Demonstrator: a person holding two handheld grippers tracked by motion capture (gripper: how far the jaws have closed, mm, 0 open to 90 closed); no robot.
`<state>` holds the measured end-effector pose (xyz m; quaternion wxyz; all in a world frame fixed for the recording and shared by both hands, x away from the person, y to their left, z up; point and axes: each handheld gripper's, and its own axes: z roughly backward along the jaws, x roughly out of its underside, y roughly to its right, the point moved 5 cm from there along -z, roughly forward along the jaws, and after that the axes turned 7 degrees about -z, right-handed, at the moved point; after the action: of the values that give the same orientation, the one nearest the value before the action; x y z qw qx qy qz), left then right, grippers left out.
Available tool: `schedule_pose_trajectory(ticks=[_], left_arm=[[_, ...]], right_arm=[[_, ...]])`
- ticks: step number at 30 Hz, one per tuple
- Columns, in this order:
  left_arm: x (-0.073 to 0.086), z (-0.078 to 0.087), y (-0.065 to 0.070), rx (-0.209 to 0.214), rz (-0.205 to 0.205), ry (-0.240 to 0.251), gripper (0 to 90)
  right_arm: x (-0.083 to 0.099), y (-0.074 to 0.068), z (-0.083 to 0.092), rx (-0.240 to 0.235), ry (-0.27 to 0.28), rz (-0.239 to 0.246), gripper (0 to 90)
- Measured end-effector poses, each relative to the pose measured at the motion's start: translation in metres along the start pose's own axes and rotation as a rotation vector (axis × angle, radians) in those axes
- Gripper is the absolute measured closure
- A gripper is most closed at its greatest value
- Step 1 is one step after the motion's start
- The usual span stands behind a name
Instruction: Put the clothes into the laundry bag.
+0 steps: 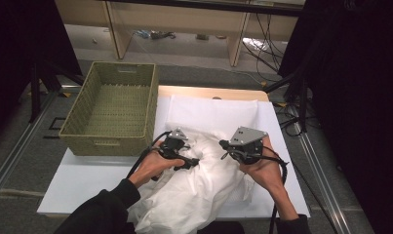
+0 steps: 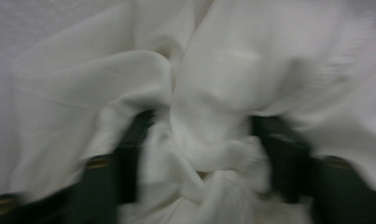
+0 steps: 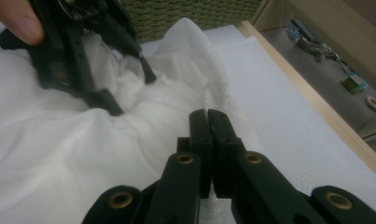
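A crumpled white cloth [image 1: 199,190] lies heaped on the white-covered table [image 1: 87,180]. My left gripper [image 1: 191,162] presses into its middle. In the left gripper view, which is blurred, its two jaws close on a bunched fold of the cloth [image 2: 223,70] that fills the gap of the left gripper [image 2: 204,154]. My right gripper [image 1: 225,146] sits to the right, over the cloth's right part. In the right gripper view its jaws stand together, the right gripper [image 3: 207,114] pinching the cloth's thick hem [image 3: 213,84]. The left gripper [image 3: 132,93] shows there at upper left.
A woven green basket [image 1: 106,141] stands at the table's left, beside the cloth, and looks to hold nothing. The table's wooden edge [image 3: 316,107] runs along the far side. Beyond it are floor, cables and a low shelf [image 1: 184,19]. Bare white cover [image 3: 288,126] lies right of the cloth.
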<state>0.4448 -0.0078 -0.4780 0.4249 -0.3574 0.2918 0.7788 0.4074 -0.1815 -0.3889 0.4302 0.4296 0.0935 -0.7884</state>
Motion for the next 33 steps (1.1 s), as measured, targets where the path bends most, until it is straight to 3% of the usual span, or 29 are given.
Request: schedule_pose_trajectory(ticks=[1, 2, 4, 5, 7, 9, 10, 11, 12, 14, 15, 16, 17, 18, 19, 20, 22, 23, 25, 27, 28, 29, 30, 31, 33], left_arm=[[0.000, 0.000, 0.000, 0.000, 0.000, 0.000, 68.5], [-0.005, -0.002, 0.005, 0.024, 0.033, 0.018, 68.5], [-0.010, -0.008, 0.016, 0.055, 0.049, 0.038, 77.8], [-0.011, -0.012, 0.021, 0.072, 0.062, 0.046, 78.3], [-0.015, -0.028, 0.033, 0.066, 0.035, 0.066, 78.7], [-0.017, -0.031, 0.032, 0.052, 0.033, 0.077, 78.6], [-0.018, -0.034, 0.024, 0.006, 0.036, 0.090, 77.8], [-0.018, -0.034, 0.024, 0.006, 0.036, 0.090, 76.0], [-0.017, -0.033, 0.009, -0.082, 0.023, 0.075, 70.9], [-0.016, -0.026, 0.001, -0.048, 0.101, 0.071, 60.8], [-0.016, -0.026, 0.001, -0.048, 0.101, 0.071, 52.9], [-0.015, -0.013, 0.003, -0.052, 0.062, 0.058, 43.4], [-0.015, -0.013, 0.003, -0.052, 0.062, 0.058, 37.6], [-0.010, 0.004, -0.001, -0.128, -0.001, 0.054, 31.5], [-0.010, 0.004, -0.001, -0.128, -0.001, 0.054, 28.5], [-0.003, 0.017, -0.014, -0.147, 0.033, 0.041, 25.1], [0.007, 0.016, -0.027, -0.092, 0.115, 0.024, 19.9], [0.007, 0.016, -0.027, -0.092, 0.115, 0.024, 19.7], [0.015, 0.004, -0.031, -0.005, 0.169, 0.001, 19.5], [0.017, -0.011, -0.031, 0.011, 0.158, 0.002, 18.7], [0.015, -0.017, -0.028, 0.043, 0.152, 0.007, 20.7], [0.008, -0.021, -0.017, 0.086, 0.131, 0.038, 47.7], [0.008, -0.021, -0.017, 0.086, 0.131, 0.038, 56.0], [0.004, -0.022, -0.006, 0.076, 0.084, 0.041, 61.6], [-0.005, -0.019, 0.022, 0.056, -0.054, 0.011, 65.0]], right_arm=[[0.000, 0.000, 0.000, 0.000, 0.000, 0.000, 90.0], [0.000, -0.001, 0.000, -0.007, -0.006, 0.001, 90.0], [0.002, 0.001, 0.000, 0.002, -0.006, -0.017, 90.0], [0.001, 0.001, 0.001, 0.002, -0.002, -0.020, 90.0], [0.002, 0.002, 0.002, -0.005, 0.002, -0.010, 90.0], [0.002, 0.001, 0.003, -0.006, 0.003, -0.019, 90.0], [0.002, 0.001, 0.006, -0.001, 0.007, -0.012, 90.0], [0.002, 0.001, 0.006, -0.001, 0.007, -0.012, 90.0], [0.002, -0.006, 0.009, -0.022, 0.005, -0.005, 90.0], [0.002, -0.011, 0.008, -0.037, 0.003, 0.004, 90.0], [0.002, -0.011, 0.008, -0.037, 0.003, 0.004, 90.0], [0.002, -0.012, 0.007, -0.034, 0.001, 0.008, 90.0], [0.002, -0.012, 0.007, -0.034, 0.001, 0.008, 90.0], [0.003, -0.010, 0.007, -0.030, 0.001, 0.003, 90.0], [0.003, -0.010, 0.007, -0.030, 0.001, 0.003, 90.0], [0.004, -0.008, 0.008, -0.023, 0.006, -0.001, 90.0], [0.003, -0.007, 0.009, -0.019, 0.007, -0.003, 90.0], [0.002, -0.007, 0.009, -0.017, 0.008, 0.001, 90.0], [0.002, -0.006, 0.009, -0.016, 0.007, 0.003, 90.0], [0.002, -0.007, 0.006, -0.021, 0.004, 0.005, 90.0], [0.002, -0.007, 0.006, -0.021, 0.004, 0.004, 90.0], [0.003, -0.007, 0.003, -0.026, -0.006, 0.001, 90.0], [0.004, -0.007, 0.002, -0.022, -0.012, -0.002, 90.0], [0.005, -0.005, 0.001, -0.016, -0.009, 0.002, 90.0], [0.005, -0.004, 0.000, -0.015, -0.010, -0.005, 90.0]])
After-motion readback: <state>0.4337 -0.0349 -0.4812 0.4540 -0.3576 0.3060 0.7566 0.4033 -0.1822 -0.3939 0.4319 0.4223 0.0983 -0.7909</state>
